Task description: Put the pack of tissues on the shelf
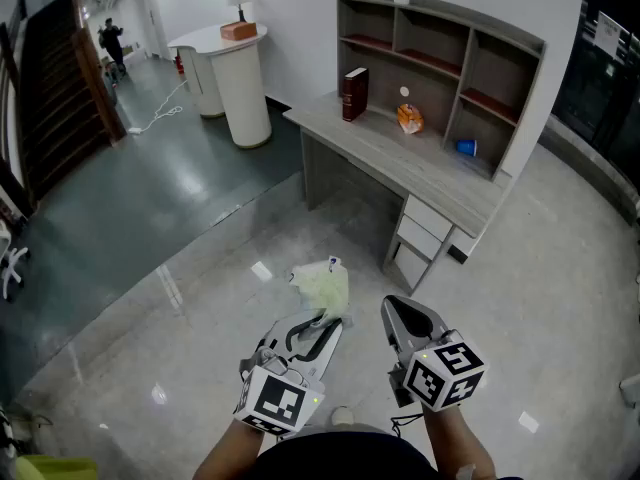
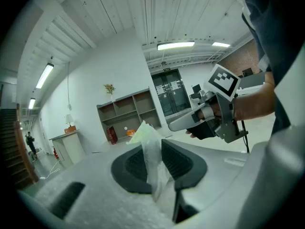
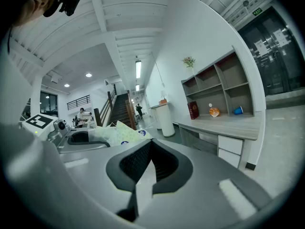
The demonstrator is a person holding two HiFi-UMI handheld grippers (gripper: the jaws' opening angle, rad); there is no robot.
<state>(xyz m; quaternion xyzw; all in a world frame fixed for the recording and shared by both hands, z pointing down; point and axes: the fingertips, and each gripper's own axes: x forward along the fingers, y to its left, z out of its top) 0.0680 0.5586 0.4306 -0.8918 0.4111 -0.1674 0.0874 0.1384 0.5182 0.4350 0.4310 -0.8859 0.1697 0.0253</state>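
While the pack of tissues (image 1: 322,286) hangs by its thin wrapper from the left gripper (image 1: 328,320), low in the middle of the head view, the job looks to me about half done. The pack is picked up, but it is well apart from the shelf (image 1: 440,43), which stands on the desk (image 1: 420,168) in the upper right of that view. The left jaws are nearly together, pinching the plastic film. The right gripper (image 1: 402,316), just to the right, has its jaws closed together with nothing between them. What is left, I judge, is to carry the pack across the glossy floor (image 1: 200,298) to the desk, set it into a compartment and let go. At the foot of the shelf are a red book (image 1: 354,93), an orange packet (image 1: 409,118) and a blue cup (image 1: 467,147). As for writing, I can read none: the pack shows small blue marks in the right gripper view, too small to make out, the book's cover is unreadable, and the papers (image 1: 607,30) on the glass door at the far upper right are only pale sheets.
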